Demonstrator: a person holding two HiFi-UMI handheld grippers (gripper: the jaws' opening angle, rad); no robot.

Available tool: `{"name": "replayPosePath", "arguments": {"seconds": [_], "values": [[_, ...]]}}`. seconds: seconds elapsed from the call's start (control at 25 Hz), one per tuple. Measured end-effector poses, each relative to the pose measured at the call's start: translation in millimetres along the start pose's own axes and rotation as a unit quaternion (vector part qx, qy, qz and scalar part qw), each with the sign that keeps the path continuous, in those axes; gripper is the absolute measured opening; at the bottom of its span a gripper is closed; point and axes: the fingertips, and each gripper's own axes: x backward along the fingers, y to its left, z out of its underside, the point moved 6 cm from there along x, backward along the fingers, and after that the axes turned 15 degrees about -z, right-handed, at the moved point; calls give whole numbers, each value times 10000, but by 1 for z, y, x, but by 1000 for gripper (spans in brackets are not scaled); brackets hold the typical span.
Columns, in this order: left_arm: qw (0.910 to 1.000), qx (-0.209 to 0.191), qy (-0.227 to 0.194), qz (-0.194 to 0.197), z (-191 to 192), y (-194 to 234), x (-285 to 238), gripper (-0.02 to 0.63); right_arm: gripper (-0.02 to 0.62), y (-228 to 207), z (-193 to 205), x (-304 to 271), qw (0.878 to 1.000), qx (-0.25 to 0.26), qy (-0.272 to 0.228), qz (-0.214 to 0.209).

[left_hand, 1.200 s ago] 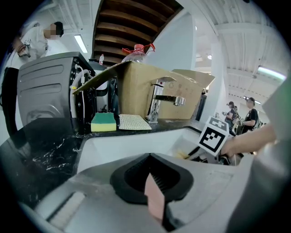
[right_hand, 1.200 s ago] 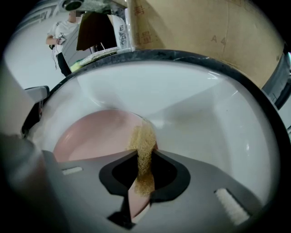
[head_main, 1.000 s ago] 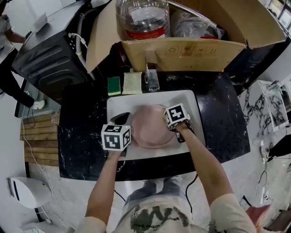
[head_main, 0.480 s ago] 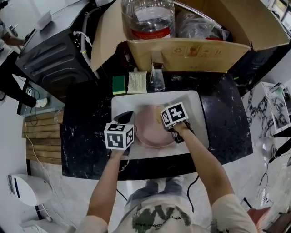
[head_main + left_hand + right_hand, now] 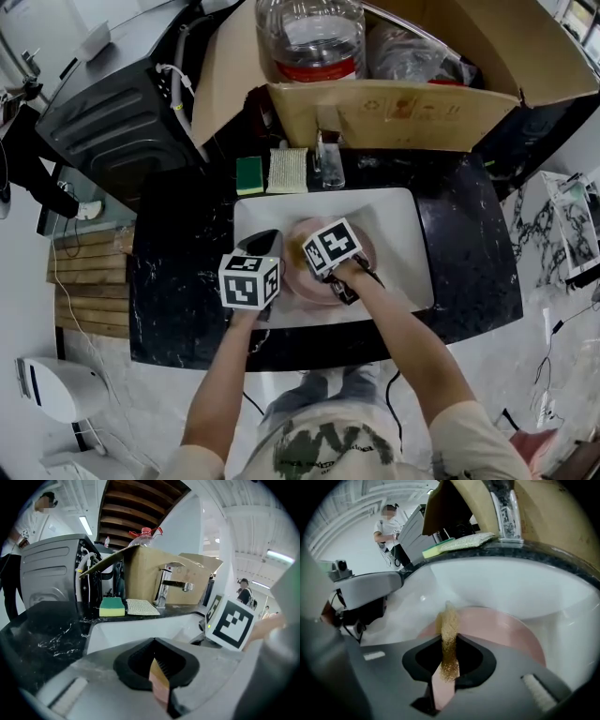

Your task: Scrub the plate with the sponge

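A pink plate (image 5: 366, 249) lies in the white sink (image 5: 405, 225). My left gripper (image 5: 270, 246) is at the plate's left rim, and in the left gripper view its jaws (image 5: 157, 677) are shut on that pink edge. My right gripper (image 5: 306, 255) is over the plate's left-middle part, shut on a yellow-brown sponge (image 5: 447, 632) that presses against the plate (image 5: 501, 632). The marker cubes hide both sets of jaws and most of the sponge in the head view.
A green-and-yellow sponge (image 5: 248, 174) and a pale scrub pad (image 5: 287, 170) lie on the black counter (image 5: 178, 262) behind the sink, beside the tap (image 5: 328, 155). An open cardboard box (image 5: 403, 108) with a large water bottle (image 5: 314, 37) stands behind. A dark appliance (image 5: 112, 112) is at the left.
My right gripper has slid the sponge leftward across the plate, from its right rim toward its left-middle. The left gripper has kept its hold on the left rim.
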Motion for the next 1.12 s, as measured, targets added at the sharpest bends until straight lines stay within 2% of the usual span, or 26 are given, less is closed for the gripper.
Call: {"name": "replayPosePath", "arguments": {"seconds": [0.2, 0.32, 1.12], "values": [[10000, -19, -2, 4, 1, 0, 0, 5, 60, 14, 6, -18, 9995, 50, 196, -234], [10000, -35, -8, 0, 0, 0, 0, 5, 60, 15, 12, -25, 9993, 104, 323, -129], [10000, -94, 18, -25, 2, -1, 0, 4, 61, -19, 23, -8, 9985, -46, 390, 394]]}}
